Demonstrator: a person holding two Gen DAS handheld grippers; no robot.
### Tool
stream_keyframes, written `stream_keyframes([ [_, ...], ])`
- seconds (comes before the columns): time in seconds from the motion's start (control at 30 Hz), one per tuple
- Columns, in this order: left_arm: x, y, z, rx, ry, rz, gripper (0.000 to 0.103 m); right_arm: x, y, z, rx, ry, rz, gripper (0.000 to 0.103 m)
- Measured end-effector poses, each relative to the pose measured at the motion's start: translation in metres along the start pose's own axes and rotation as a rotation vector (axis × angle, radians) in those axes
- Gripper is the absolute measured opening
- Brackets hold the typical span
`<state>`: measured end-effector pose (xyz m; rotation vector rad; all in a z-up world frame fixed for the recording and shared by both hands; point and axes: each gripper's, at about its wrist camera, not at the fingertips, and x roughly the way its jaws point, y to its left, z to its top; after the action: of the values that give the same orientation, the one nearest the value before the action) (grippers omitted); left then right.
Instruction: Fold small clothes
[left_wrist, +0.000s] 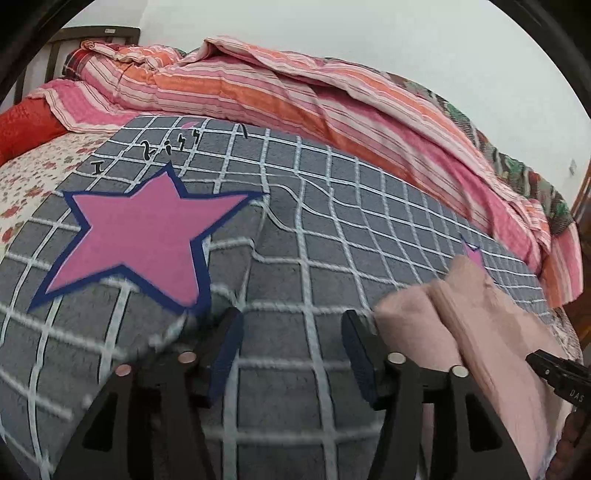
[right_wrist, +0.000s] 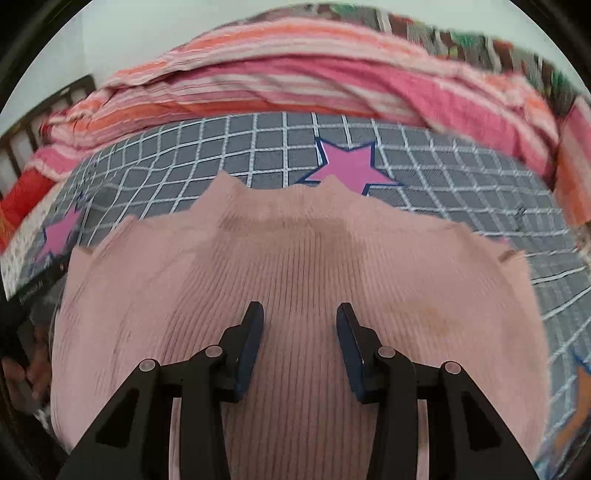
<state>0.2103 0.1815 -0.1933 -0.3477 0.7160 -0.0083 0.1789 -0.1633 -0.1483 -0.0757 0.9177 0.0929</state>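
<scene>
A pale pink ribbed knit garment (right_wrist: 295, 258) lies on a grey checked blanket (right_wrist: 461, 177) on the bed. My right gripper (right_wrist: 300, 317) is open and empty, hovering over the garment's middle. In the left wrist view the garment (left_wrist: 461, 317) shows at the right, bunched into folds. My left gripper (left_wrist: 291, 328) is open and empty over bare blanket (left_wrist: 332, 203), just left of the garment. The tip of the right gripper (left_wrist: 557, 373) shows at that view's right edge.
Pink stars with blue borders (left_wrist: 147, 236) (right_wrist: 351, 166) are printed on the blanket. A striped pink and orange quilt (left_wrist: 295, 92) is heaped along the far side. A floral sheet (left_wrist: 29, 184) and a red pillow (left_wrist: 26, 125) lie at the left.
</scene>
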Motion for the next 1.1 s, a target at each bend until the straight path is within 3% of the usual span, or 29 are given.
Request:
stream_keyframes([
  [0.13, -0.026, 0.001, -0.012, -0.070, 0.016, -0.119, 0.068, -0.016, 0.004, -0.016, -0.023, -0.009, 0.002, 0.041],
  [0.3, -0.055, -0.001, -0.024, -0.097, 0.045, -0.237, 0.071, -0.029, 0.009, -0.036, -0.054, -0.032, 0.001, 0.041],
  [0.63, -0.093, -0.010, -0.075, -0.088, 0.097, -0.362, 0.072, -0.055, 0.013, -0.083, -0.118, -0.096, -0.008, 0.041],
  [0.8, -0.104, -0.020, -0.102, -0.052, 0.125, -0.392, 0.072, -0.057, 0.015, -0.112, -0.131, -0.080, -0.001, 0.041],
  [1.1, -0.088, -0.040, -0.129, -0.124, 0.140, -0.471, 0.072, -0.086, 0.003, -0.125, -0.135, -0.079, 0.014, 0.041],
])
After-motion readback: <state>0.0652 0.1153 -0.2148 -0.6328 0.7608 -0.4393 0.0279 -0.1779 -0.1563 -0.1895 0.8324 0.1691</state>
